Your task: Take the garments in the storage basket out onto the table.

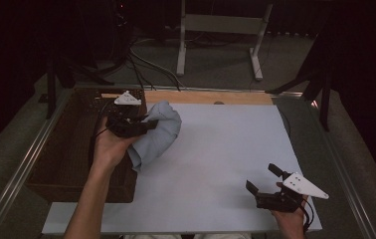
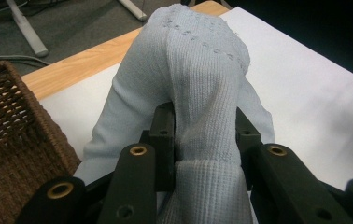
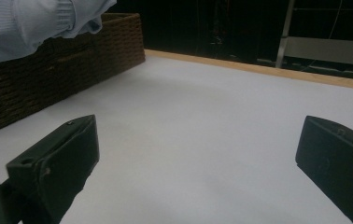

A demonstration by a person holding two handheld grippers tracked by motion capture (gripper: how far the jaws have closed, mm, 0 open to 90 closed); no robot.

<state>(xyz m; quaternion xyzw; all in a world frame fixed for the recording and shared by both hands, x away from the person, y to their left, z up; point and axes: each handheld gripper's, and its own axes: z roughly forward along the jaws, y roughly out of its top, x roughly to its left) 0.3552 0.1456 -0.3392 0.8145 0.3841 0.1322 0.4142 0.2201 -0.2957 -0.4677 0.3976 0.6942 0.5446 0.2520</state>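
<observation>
You are gripping the pale blue sock (image 1: 158,133) in the left gripper (image 1: 143,125), its fingers (image 2: 163,135) pinching the knit, lifted beside the wicker basket (image 1: 66,159). Carry it fully over the rim before releasing. Your right gripper (image 1: 264,180) is resting low over the bench (image 1: 216,159), fingers (image 3: 62,158) spread and empty.

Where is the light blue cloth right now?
The light blue cloth is clamped in the left gripper at the left of the high view, beside the wicker basket over the white sheet's left edge.
</observation>
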